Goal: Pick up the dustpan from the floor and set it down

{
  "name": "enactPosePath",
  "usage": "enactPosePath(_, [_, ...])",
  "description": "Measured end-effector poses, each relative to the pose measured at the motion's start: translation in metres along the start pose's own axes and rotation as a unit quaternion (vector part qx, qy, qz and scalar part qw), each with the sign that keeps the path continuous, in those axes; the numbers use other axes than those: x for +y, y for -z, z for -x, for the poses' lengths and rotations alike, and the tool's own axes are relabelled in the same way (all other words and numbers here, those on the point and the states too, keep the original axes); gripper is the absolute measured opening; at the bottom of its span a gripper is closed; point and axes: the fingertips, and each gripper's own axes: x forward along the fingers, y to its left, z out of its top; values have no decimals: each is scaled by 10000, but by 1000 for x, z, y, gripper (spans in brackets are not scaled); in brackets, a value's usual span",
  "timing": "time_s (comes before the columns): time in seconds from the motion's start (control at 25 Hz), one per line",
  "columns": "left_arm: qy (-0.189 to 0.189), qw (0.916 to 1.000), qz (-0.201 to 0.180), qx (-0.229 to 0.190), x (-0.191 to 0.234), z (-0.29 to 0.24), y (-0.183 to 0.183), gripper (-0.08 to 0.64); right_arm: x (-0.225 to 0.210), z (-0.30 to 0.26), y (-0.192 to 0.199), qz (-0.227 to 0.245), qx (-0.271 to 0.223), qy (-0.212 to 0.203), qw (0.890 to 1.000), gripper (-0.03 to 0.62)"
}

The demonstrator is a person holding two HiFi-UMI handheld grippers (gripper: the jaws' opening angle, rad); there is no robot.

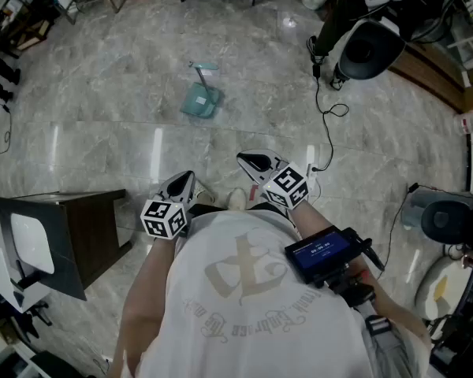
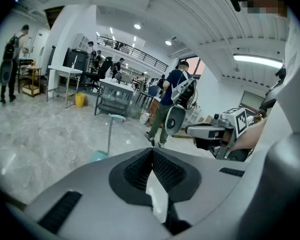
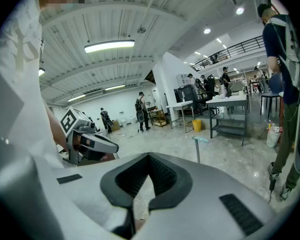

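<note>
A teal dustpan (image 1: 199, 101) stands on the grey marble floor a few steps ahead of me, its long handle (image 1: 202, 68) upright. In the left gripper view the dustpan (image 2: 97, 156) peeks over the jaws, left of centre. The right gripper view shows only its handle (image 3: 198, 150), right of the jaws. My left gripper (image 1: 184, 182) and right gripper (image 1: 253, 162) hang side by side near my body, well short of the pan. Both are shut with nothing between the jaws, as the left gripper (image 2: 151, 151) and right gripper (image 3: 149, 156) show in their own views.
A dark cabinet (image 1: 71, 231) stands close on my left. A black cable (image 1: 328, 110) trails over the floor at the right, near a round black device (image 1: 368, 50). A person with a backpack (image 2: 171, 101) stands ahead. Tables and a yellow bin (image 2: 79, 100) line the far side.
</note>
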Motion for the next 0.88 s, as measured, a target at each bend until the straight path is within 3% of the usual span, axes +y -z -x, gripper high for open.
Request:
enactPosePath(0.36, [104,9997,-234,42,-40,-5,0,11,-5,40,7,-191,-290,220,9992,14])
enactPosePath(0.72, [93,9994,-331,105,-40,-8,-6,11,-17,39,8,-282,-329,294,9986,15])
enactPosePath(0.88, [107,9994,-312,90,-18,-14,-13,11,-26,20,1,-280,-360,324,9984,15])
